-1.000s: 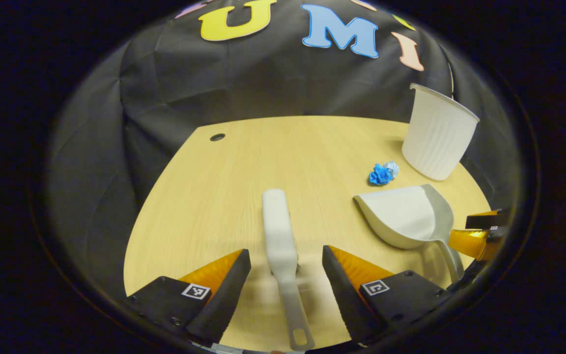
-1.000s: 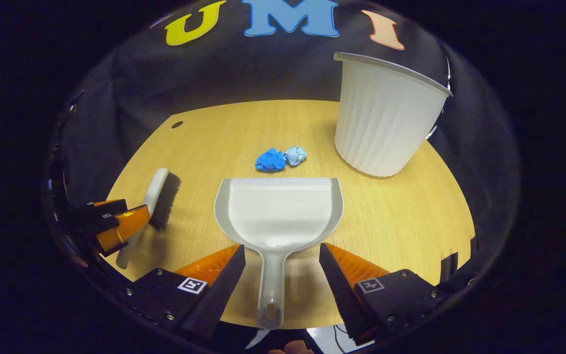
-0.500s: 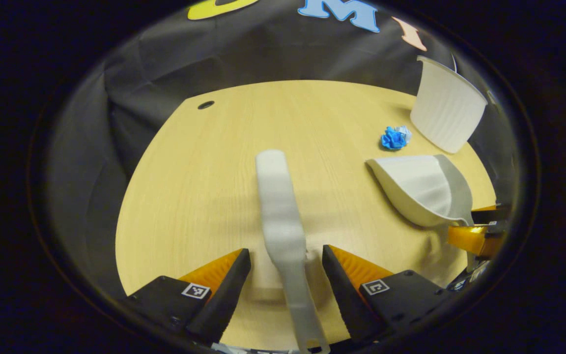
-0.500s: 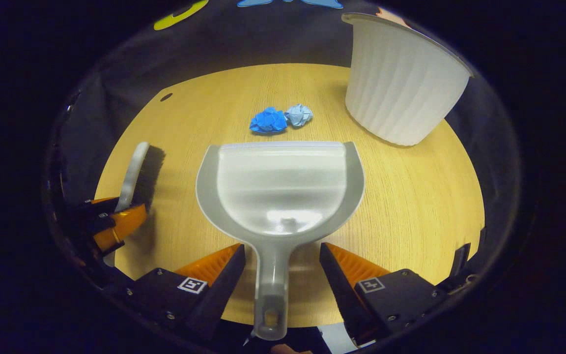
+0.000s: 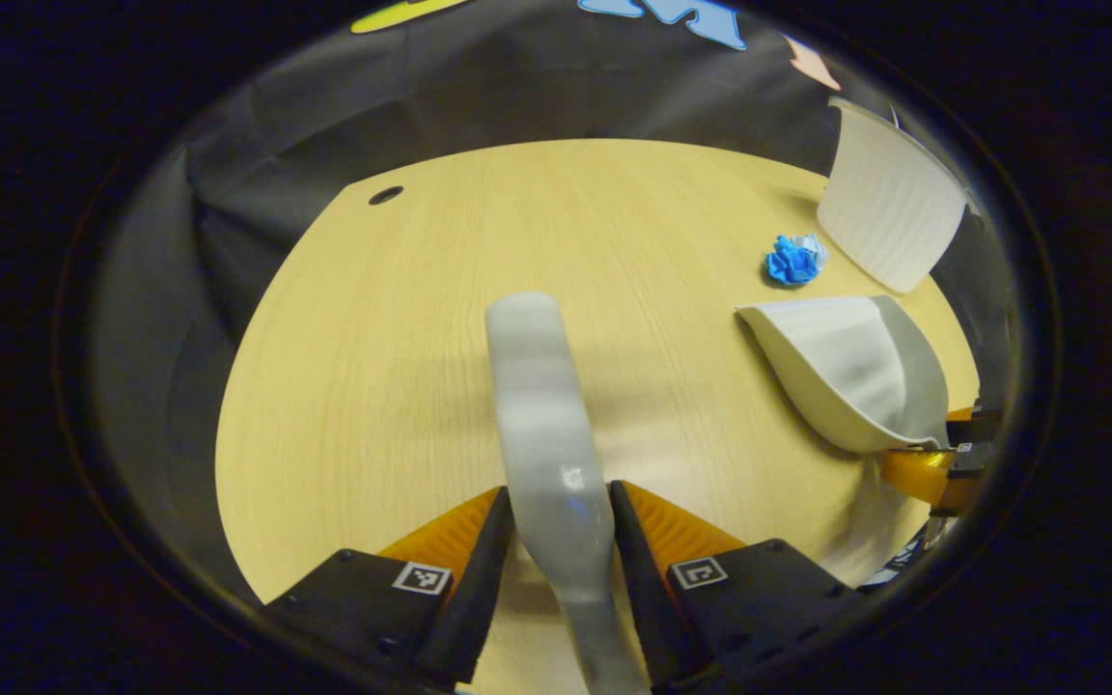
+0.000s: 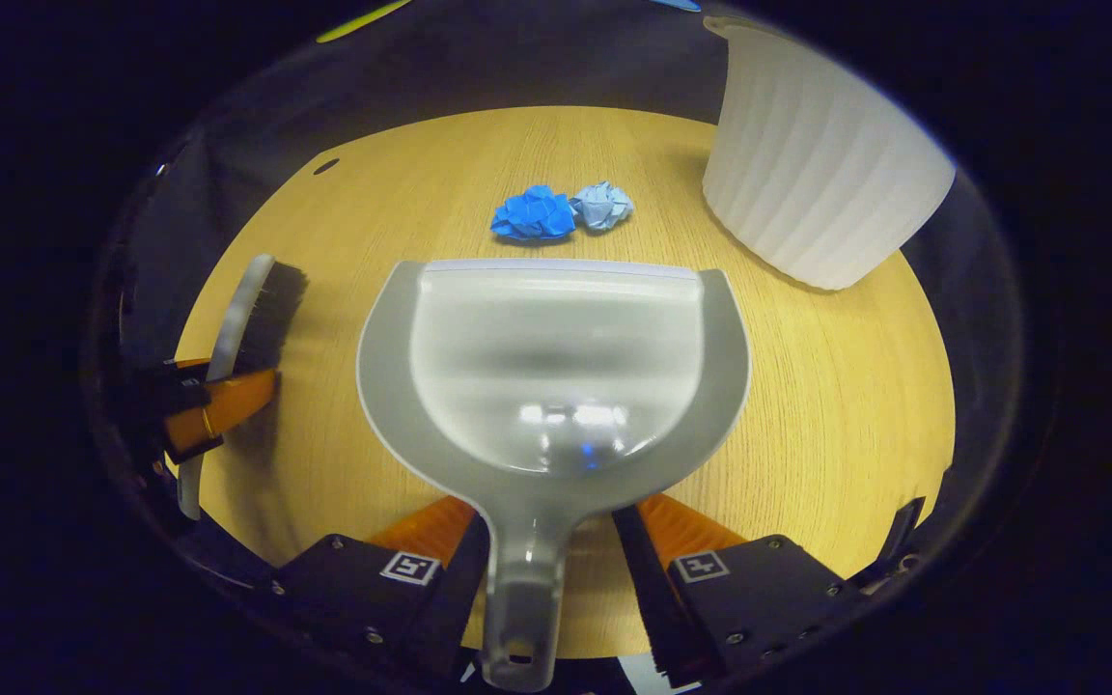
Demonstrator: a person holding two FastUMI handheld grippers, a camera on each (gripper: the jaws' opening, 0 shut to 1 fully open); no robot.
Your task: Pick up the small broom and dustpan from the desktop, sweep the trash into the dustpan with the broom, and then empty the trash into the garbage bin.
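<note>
Now the broom (image 5: 542,405) is clamped at the neck of its pale handle between the fingers of the left gripper (image 5: 561,516), both pads pressed against it, and its back is seen stretching forward over the wooden worktop (image 5: 373,367). From the right gripper view the same broom (image 6: 252,314) is seen near the worktop's left edge, its dark bristles turned toward the dustpan. The dustpan (image 6: 556,367) is held by its handle between the fingers of the right gripper (image 6: 546,541); the left finger is seen against the handle, while a narrow gap may remain at the right one, so a full grasp cannot be told. The pan's open lip is directed at the trash: a blue paper wad (image 6: 534,214) touching a paler wad (image 6: 602,205), just beyond the lip. The white ribbed garbage bin (image 6: 821,183) is stood near the worktop's far right edge.
</note>
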